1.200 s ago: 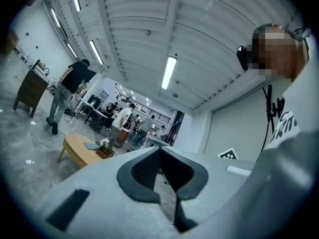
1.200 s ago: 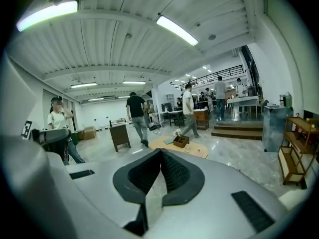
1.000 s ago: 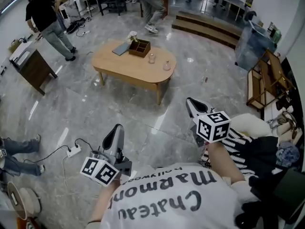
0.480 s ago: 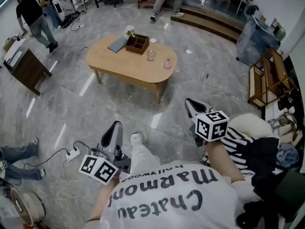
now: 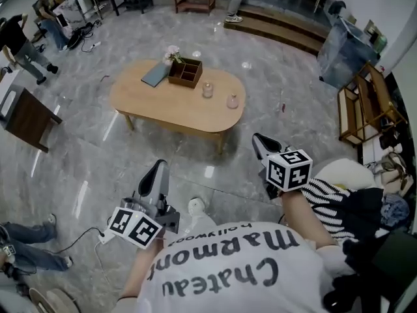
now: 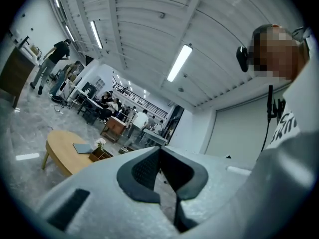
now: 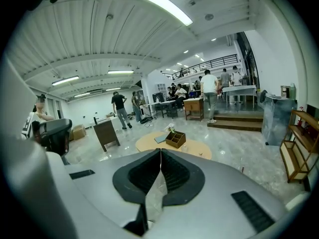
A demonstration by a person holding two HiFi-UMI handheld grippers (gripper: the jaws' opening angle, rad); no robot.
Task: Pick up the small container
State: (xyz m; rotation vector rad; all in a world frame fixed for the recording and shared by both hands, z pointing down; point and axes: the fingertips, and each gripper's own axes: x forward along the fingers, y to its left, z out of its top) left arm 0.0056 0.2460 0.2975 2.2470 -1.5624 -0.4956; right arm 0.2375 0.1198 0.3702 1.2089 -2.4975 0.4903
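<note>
On oval wooden table (image 5: 163,109), small container (image 5: 232,101).

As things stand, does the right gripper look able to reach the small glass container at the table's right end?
Probably not yet: the right gripper, shut, hangs apart from the table, bare floor between. Nothing blocks the small glass container.

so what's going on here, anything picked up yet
A person holds a claw in each hand; the left claw and the right claw are both shut and empty. They are well short of the oval wooden table, where a small glass container and a second glass container stand near a wooden compartment box. Nothing is picked up yet.
</note>
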